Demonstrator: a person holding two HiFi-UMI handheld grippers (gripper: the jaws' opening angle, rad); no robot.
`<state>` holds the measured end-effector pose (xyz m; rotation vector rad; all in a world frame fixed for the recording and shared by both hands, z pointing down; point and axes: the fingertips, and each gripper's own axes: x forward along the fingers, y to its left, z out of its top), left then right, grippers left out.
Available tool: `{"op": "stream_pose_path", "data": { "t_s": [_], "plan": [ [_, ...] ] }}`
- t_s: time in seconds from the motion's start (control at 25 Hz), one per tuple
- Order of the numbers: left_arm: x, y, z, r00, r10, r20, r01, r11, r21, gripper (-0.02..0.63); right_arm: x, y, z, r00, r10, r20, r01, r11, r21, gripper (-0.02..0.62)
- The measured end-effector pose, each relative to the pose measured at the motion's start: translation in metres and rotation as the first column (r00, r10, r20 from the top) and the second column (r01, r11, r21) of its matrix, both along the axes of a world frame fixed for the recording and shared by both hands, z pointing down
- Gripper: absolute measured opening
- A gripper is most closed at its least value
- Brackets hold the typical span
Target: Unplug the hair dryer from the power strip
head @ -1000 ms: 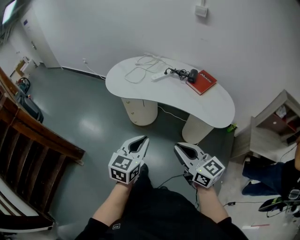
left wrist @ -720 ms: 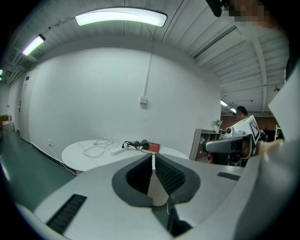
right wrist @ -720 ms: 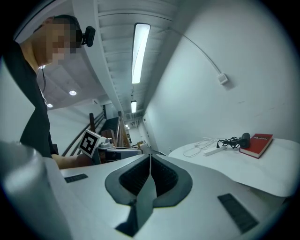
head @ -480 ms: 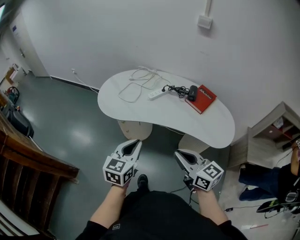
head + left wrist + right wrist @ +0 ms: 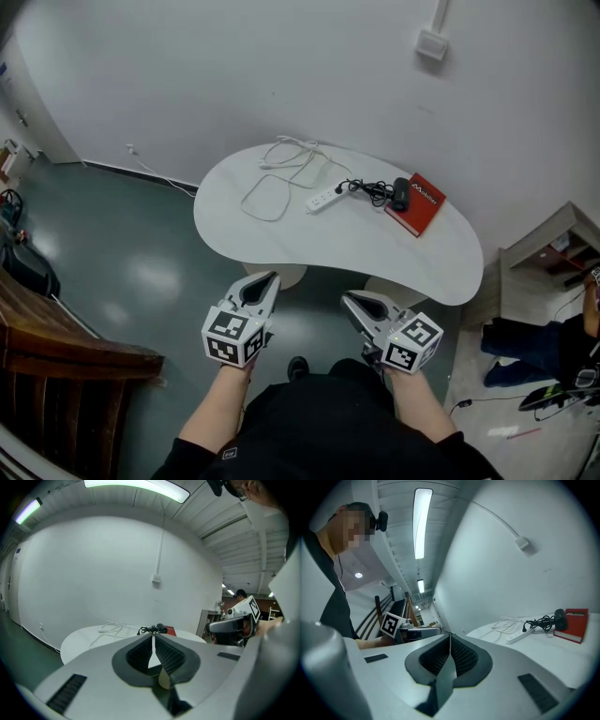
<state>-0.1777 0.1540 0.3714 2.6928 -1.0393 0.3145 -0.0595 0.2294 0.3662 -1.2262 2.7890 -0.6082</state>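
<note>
Closer now: table (image 5: 281, 246) nearer than second ago, approach underway. Left gripper (image 5: 269, 277), right gripper (image 5: 348, 297) pressed together, empty. Hair dryer (image 5: 401, 192) still plugged into power strip (image 5: 322, 200) (beside red book (image 5: 422, 204)), well out of reach.

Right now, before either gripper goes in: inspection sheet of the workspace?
Surface: white kidney-shaped table, mostly bare.
Job's things: black hair dryer lies near a white power strip; its black plug sits in the strip's end.
Clutter: red hardcover book at the dryer; whether they touch, cannot tell.
Grippers: left gripper and right gripper both shut, empty, short of the table.
Cables: black dryer cord bunched between plug and dryer; white cable in loose loops left of the strip in the head view.
Surroundings: white wall box above the table, wooden railing at left, open shelf unit at right.
</note>
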Motion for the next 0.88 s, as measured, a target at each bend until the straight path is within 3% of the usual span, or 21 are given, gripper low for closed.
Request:
{"op": "stream_pose_path", "data": {
  "t_s": [0.36,0.6,0.88],
  "plan": [
    [-0.025,-0.044,-0.006,0.997,-0.033,-0.070,0.033,0.999,-0.001,0.028,-0.014,-0.048,-0.005,0.998,-0.006,-0.055,0.005,1.000,-0.022,0.035],
    [-0.042,-0.075,0.009,0.993,-0.088,-0.077,0.085,0.996,-0.034,0.028,-0.033,-0.082,-0.001,0.993,-0.082,-0.082,0.080,0.996,-0.028,0.035],
    [-0.016,-0.110,0.030,0.995,-0.087,-0.049,0.084,0.995,-0.063,0.028,-0.008,-0.117,0.014,0.992,-0.100,-0.080,0.098,0.995,-0.027,0.035]
  ]
}}
